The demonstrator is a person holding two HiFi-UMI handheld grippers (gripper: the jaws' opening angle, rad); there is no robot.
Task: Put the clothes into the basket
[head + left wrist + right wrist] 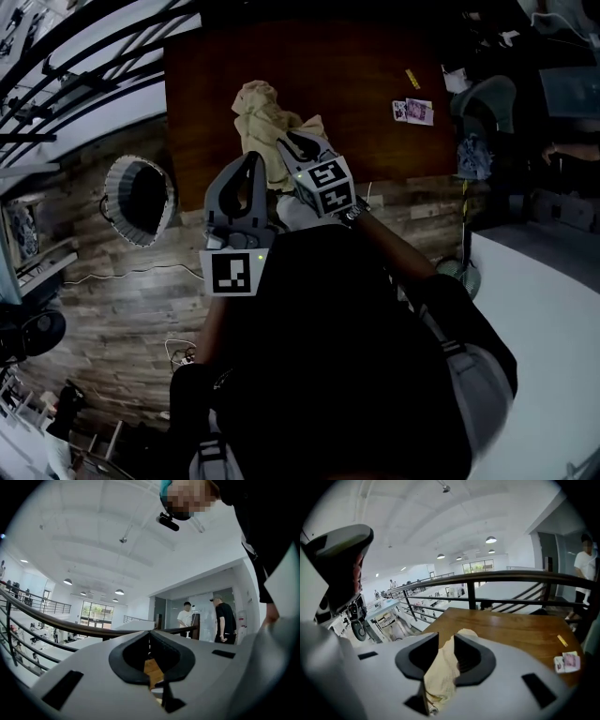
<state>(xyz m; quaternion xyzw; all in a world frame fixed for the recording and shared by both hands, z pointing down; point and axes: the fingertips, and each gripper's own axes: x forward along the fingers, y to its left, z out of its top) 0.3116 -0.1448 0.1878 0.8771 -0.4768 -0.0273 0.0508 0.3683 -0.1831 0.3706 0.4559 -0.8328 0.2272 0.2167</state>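
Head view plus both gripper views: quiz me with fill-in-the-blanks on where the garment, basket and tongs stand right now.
The cream garment lies on the wooden ____.
The basket stands on the plank ____, left of the garment in the head view.
The right tongs stand slightly apart, with the ____ showing in their gap.
The left tongs are ____, gripping nothing.
Missing: table; floor; garment; shut.

- A big open-plan workplace — an office or lab, not a home: high white ceiling with round hanging lamps (490, 539).
- A dark metal railing (487, 576) edges this upper level; beyond it a lower floor (389, 615) is crowded with desks and equipment.
- Wood-plank floor (122, 300), a brown wooden table (511, 630), an office chair (487, 103).
- Two people (225, 618) stand by a glass-walled room.
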